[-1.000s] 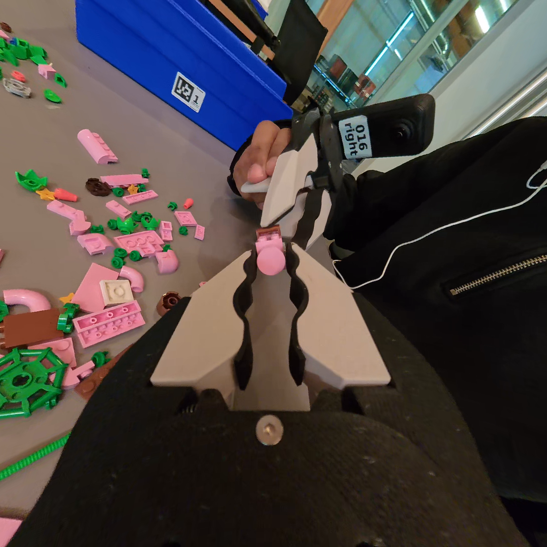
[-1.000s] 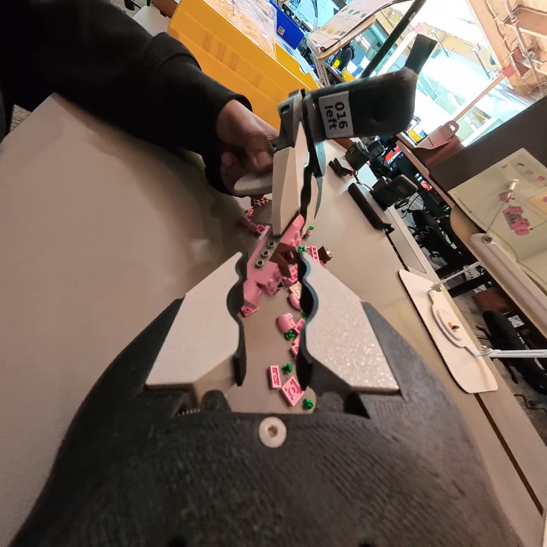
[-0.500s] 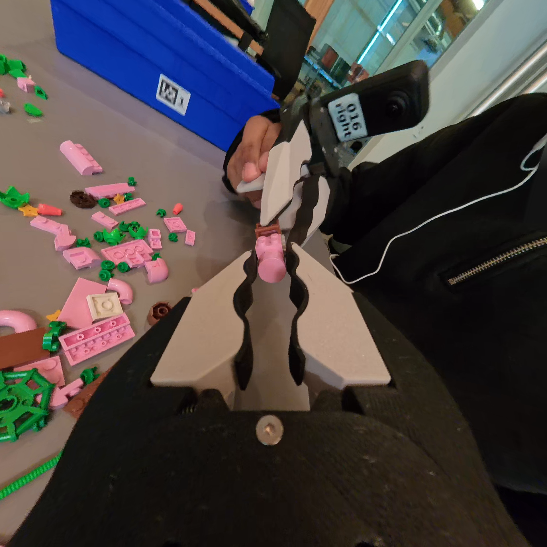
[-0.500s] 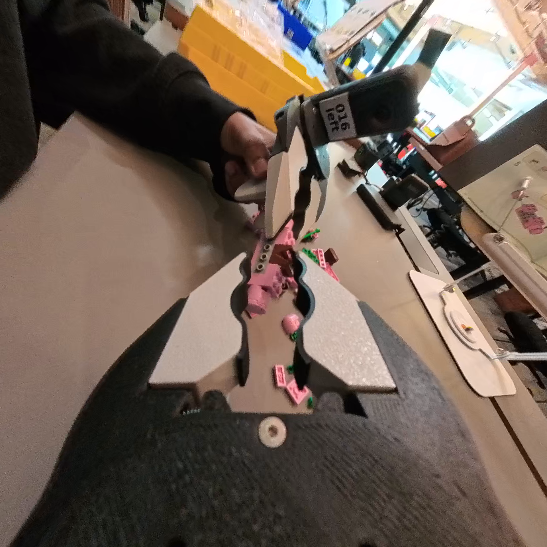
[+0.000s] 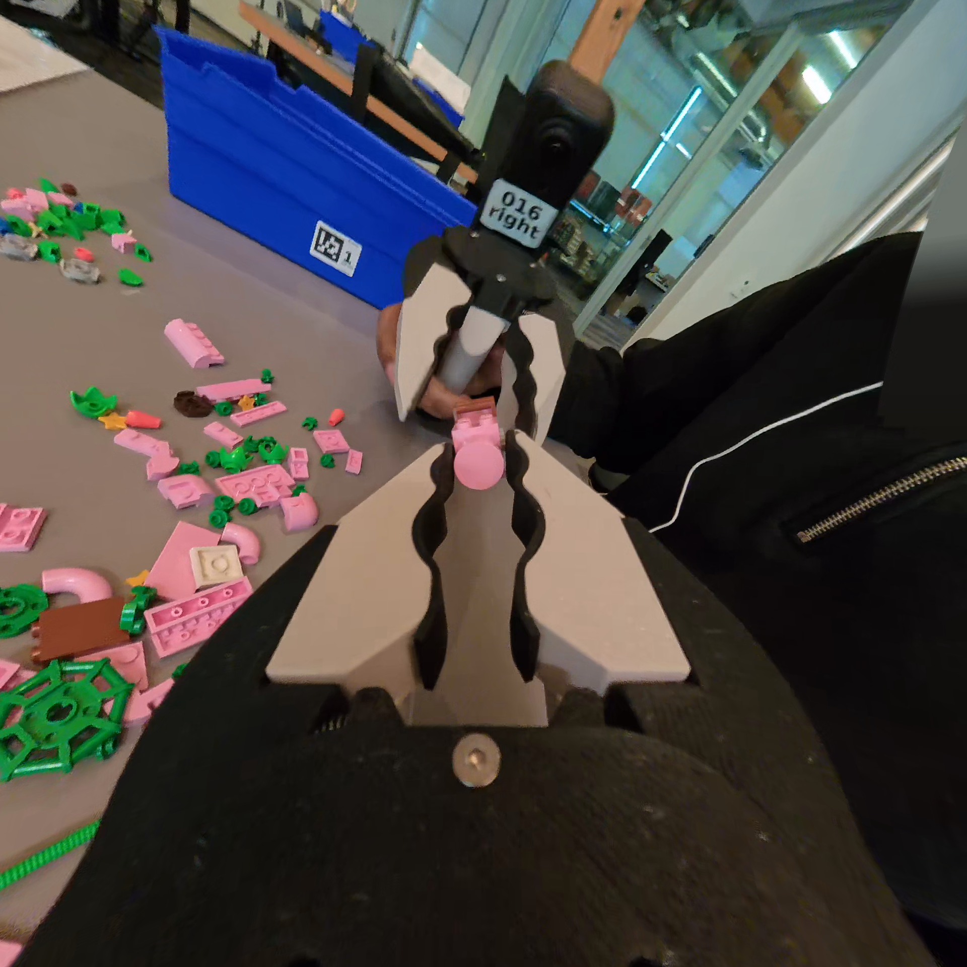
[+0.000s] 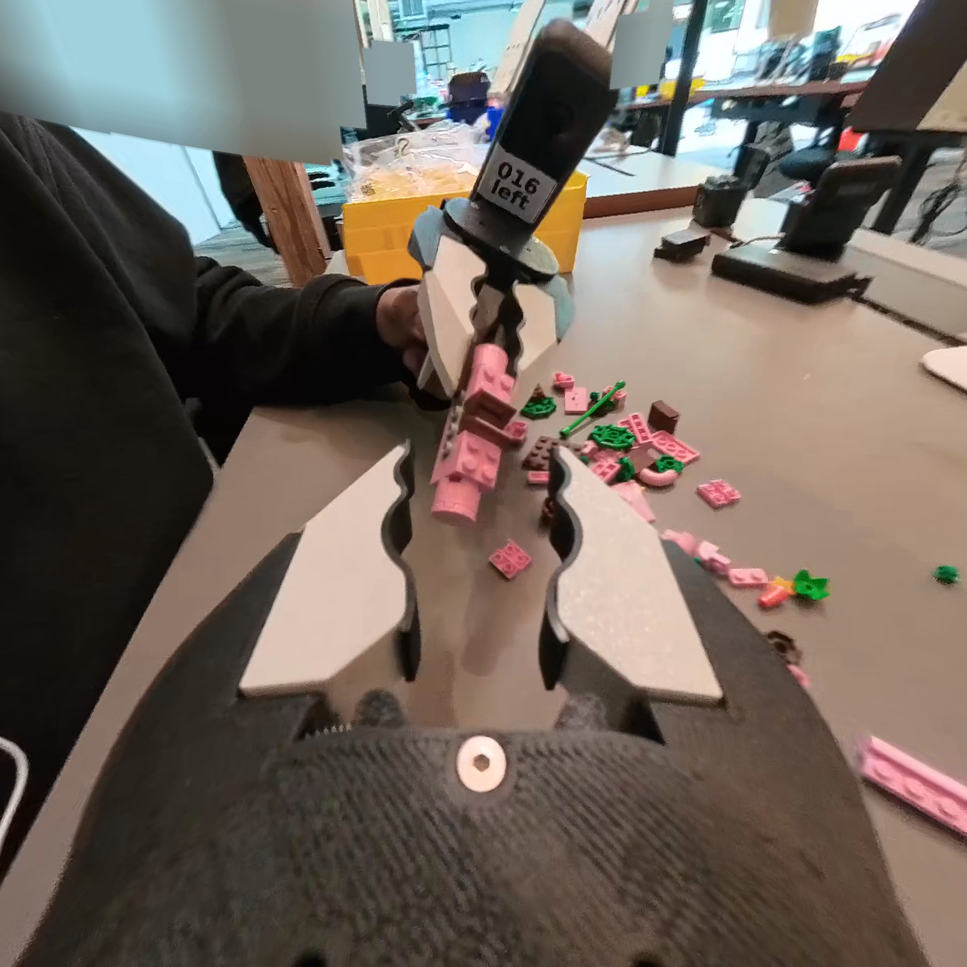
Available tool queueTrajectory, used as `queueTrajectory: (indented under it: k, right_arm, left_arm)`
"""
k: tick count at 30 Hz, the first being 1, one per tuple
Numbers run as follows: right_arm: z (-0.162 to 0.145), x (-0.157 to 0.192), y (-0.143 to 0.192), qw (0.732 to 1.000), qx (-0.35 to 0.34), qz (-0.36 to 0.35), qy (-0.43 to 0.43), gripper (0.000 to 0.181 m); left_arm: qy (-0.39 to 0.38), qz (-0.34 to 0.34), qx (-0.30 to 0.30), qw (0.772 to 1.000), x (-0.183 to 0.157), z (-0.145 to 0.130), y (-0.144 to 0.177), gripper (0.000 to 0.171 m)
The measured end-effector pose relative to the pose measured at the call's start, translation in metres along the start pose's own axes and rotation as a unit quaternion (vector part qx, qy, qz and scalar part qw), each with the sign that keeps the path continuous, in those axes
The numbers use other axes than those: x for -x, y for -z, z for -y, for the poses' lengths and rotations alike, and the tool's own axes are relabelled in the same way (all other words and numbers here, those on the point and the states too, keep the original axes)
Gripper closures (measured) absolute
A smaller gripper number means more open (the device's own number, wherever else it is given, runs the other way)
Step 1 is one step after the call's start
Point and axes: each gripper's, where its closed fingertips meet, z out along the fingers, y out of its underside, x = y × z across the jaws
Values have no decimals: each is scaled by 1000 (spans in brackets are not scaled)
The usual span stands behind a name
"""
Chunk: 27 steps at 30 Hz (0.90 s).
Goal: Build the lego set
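My left gripper (image 5: 475,451) is shut on the near end of a long pink and brown lego assembly (image 5: 473,426), held above the grey table (image 5: 293,335). In the right wrist view the assembly (image 6: 473,450) hangs tilted from the left gripper (image 6: 479,374), its round pink end pointing at me. My right gripper (image 6: 481,452) is open, its jaw tips standing on either side of the assembly's lower end without touching it. It shows upright and open beyond the assembly in the left wrist view (image 5: 465,418).
Loose pink, green and brown lego pieces (image 5: 246,476) lie over the table's left part, with a green web piece (image 5: 57,717). A blue bin (image 5: 282,167) stands behind. A yellow bin (image 6: 387,235) and black devices (image 6: 785,267) stand farther off. A person's black jacket (image 5: 785,471) is close by. Only a small space, under 4 cm, lies between the two pairs of fingers. From either gripper's tips it is about 12 cm to the green web piece (image 5: 57,717). It is also in sight in the right wrist view (image 6: 614,431).
My right gripper has opened and let go of the assembly's far end. Both grippers have rolled upright and face each other. The left gripper keeps hold of the assembly.
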Motion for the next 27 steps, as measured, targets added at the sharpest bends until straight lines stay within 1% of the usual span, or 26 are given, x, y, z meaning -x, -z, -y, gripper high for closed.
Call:
queueTrajectory:
  k: [3,5,7,8,9,10,11,13,16,17,19,22,23,24,26,27]
  right_arm:
    - [3,9,-1,998,-10,44,-42,143]
    - [8,12,2,994,-28,69,-76,161]
    - [9,8,4,994,-33,67,-82,163]
    - [9,5,6,996,-30,54,-67,163]
    - [9,1,7,998,-28,31,-41,163]
    - [10,-4,8,1000,-27,1,-5,163]
    - [12,-7,10,999,-22,-30,38,163]
    - [12,-9,11,988,-1,-79,132,163]
    - [10,-7,9,953,34,-134,269,163]
    - [10,-6,7,939,42,-150,306,163]
    - [8,-5,4,912,58,-174,366,162]
    - [5,-5,1,876,82,-200,431,162]
    - [4,-6,1,867,86,-207,445,163]
    - [4,-7,1,862,86,-212,452,163]
    - [9,-9,3,864,68,-227,445,163]
    - [14,-11,4,868,47,-237,433,154]
  left_arm:
    - [-24,-2,-6,1000,-5,2,-1,153]
    - [-46,-8,-12,999,-10,5,-2,154]
    - [-74,17,-23,997,-6,7,-2,154]
    - [-88,35,-25,995,-3,8,-2,148]
    - [-94,52,-24,994,1,9,-2,136]
    - [-91,62,-23,994,4,9,-2,127]
    - [-80,61,-26,995,5,9,-2,123]
    - [-42,35,-41,998,3,11,-1,121]
    - [38,-15,-67,997,3,14,2,124]
    - [61,-30,-73,995,3,15,3,129]
    - [90,-50,-67,992,4,12,3,142]
    - [82,-45,-53,994,5,7,1,150]
    - [77,-40,-49,995,6,6,1,151]
    - [71,-36,-46,996,6,6,2,151]
    - [48,-26,-48,997,5,9,3,151]
    - [30,-17,-51,998,5,11,4,151]
